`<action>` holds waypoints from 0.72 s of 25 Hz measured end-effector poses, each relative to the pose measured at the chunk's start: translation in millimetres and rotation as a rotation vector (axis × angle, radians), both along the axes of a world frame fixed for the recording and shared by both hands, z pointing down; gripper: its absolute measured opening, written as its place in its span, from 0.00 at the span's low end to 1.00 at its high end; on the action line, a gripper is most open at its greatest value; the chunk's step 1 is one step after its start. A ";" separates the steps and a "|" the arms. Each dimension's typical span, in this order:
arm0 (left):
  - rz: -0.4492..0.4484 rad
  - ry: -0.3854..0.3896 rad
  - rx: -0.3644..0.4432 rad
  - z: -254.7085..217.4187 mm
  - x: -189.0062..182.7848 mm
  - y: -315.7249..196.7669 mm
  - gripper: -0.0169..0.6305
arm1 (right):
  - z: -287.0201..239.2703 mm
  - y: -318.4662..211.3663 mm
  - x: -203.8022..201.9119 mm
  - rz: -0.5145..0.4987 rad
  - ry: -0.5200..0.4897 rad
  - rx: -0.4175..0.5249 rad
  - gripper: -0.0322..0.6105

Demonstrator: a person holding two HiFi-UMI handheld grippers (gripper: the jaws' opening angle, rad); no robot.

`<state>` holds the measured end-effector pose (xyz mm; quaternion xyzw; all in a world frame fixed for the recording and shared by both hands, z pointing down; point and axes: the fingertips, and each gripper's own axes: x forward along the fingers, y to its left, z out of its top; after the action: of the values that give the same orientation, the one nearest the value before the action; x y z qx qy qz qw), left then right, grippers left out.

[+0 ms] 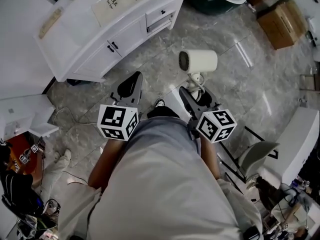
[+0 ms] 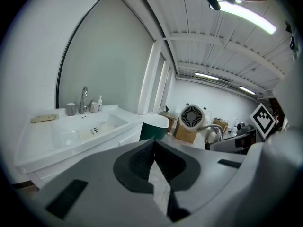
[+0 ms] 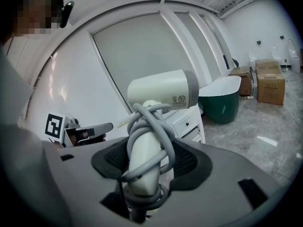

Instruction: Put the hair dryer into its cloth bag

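Right of middle, the right gripper [image 1: 196, 93] squeezes the cream plastic hair dryer [image 1: 200, 61] by its handle, head up; the left gripper [image 1: 133, 79] beside it is closed, empty.

Seen from above, both of the person's forearms reach forward side by side, the left gripper [image 1: 132, 80] with its jaws closed together and empty, the right gripper [image 1: 194, 91] clamped around the upright handle of the hair dryer [image 1: 198, 61].
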<state>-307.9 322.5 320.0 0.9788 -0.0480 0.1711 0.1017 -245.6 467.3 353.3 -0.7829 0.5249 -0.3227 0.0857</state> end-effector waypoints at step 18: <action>-0.050 -0.044 -0.083 25.0 68.7 2.0 0.04 | 11.7 -8.9 78.7 -0.068 -0.035 -0.010 0.44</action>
<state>-239.2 324.5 345.0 0.9682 -0.0674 0.1920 0.1454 -166.9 458.4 365.0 -0.7592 0.5480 -0.3418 0.0802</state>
